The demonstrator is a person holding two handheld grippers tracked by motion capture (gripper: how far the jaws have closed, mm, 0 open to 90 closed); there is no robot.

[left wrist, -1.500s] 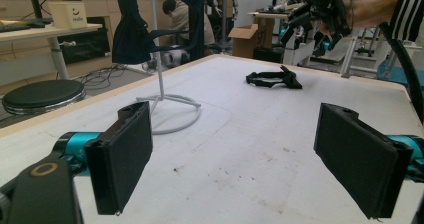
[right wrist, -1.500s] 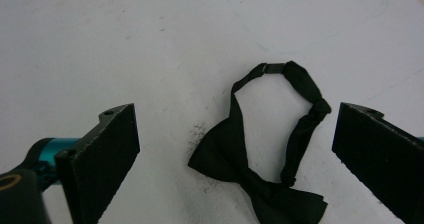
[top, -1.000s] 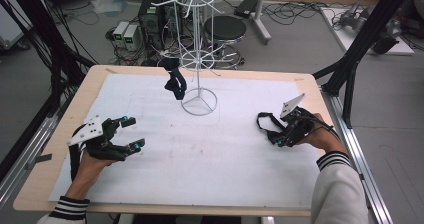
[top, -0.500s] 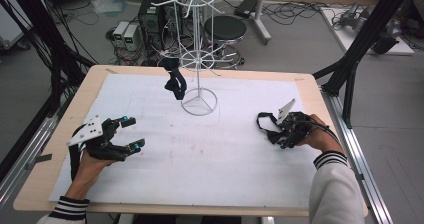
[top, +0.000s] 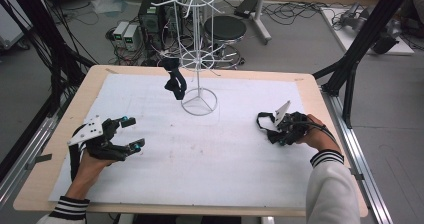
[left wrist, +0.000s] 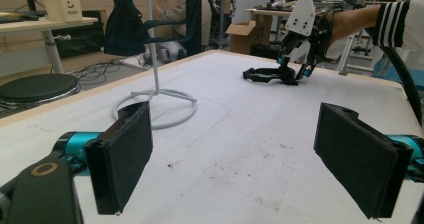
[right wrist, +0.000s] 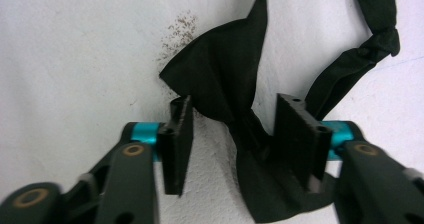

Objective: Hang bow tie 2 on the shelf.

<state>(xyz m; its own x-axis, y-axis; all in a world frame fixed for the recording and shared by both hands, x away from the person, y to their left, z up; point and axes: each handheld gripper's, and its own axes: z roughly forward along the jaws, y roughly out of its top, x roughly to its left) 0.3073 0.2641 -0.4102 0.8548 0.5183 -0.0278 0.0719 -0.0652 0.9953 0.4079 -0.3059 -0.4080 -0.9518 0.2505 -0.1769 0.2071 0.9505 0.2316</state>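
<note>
Straddling a black bow tie (right wrist: 225,91) on the white table (top: 225,159), the right claw (top: 282,134) points down at the right side of the table. In the right gripper view its jaws stand partly open, one to each side of the tie's knot; the right jaw looks to be touching the cloth, the left one stands just clear of it, so the tie is framed but not pinched. The tie lies flat, one wing spreading up between the jaws and the other running under them, with its strap (right wrist: 350,64) curling away to the upper right. In the high view the same tie (top: 265,121) shows as a dark loop just left of the right hand (top: 315,134).

The left claw (top: 127,134) rests low at the left side of the table, well apart from the tie. Its jaws are spread wide and hold nothing; the left gripper view looks between them across the table to the right claw (left wrist: 295,69) and the tie (left wrist: 265,75) beneath it.

A white wire stand (top: 197,49) rises at the middle back of the table on a ring base. A second black tie (top: 175,81) hangs from one of its lower hooks, clear of the table top.
</note>
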